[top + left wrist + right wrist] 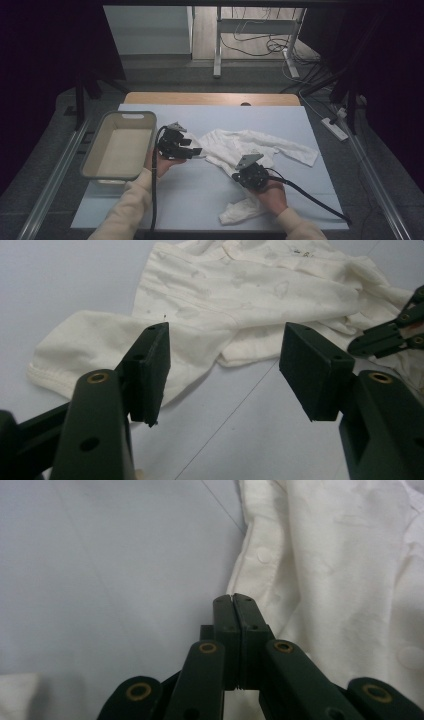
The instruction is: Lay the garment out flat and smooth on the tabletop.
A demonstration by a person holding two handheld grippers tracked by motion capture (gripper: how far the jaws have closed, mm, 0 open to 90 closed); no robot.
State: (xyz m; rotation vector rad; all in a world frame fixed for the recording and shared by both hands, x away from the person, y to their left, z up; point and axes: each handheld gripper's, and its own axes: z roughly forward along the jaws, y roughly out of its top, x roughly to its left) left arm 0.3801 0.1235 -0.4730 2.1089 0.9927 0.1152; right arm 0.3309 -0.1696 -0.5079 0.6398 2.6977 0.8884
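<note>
A white garment (250,145) lies crumpled mid-table (200,195). The right gripper (233,600) view shows its fingers pressed together at the hem, whether pinching cloth I cannot tell. The left gripper (225,370) view shows fingers apart over a sleeve. The high view adds a basket (120,145).

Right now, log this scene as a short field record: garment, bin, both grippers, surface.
garment: white shirt, crumpled and spread on the table, one sleeve reaching right
bin: grey plastic basket at the table's left, nothing visible inside
left gripper: jaws open, nothing between them, aimed at the shirt's near edge
right gripper: jaws shut at the shirt's edge; whether cloth is pinched cannot be told
surface: pale blue table cover
</note>
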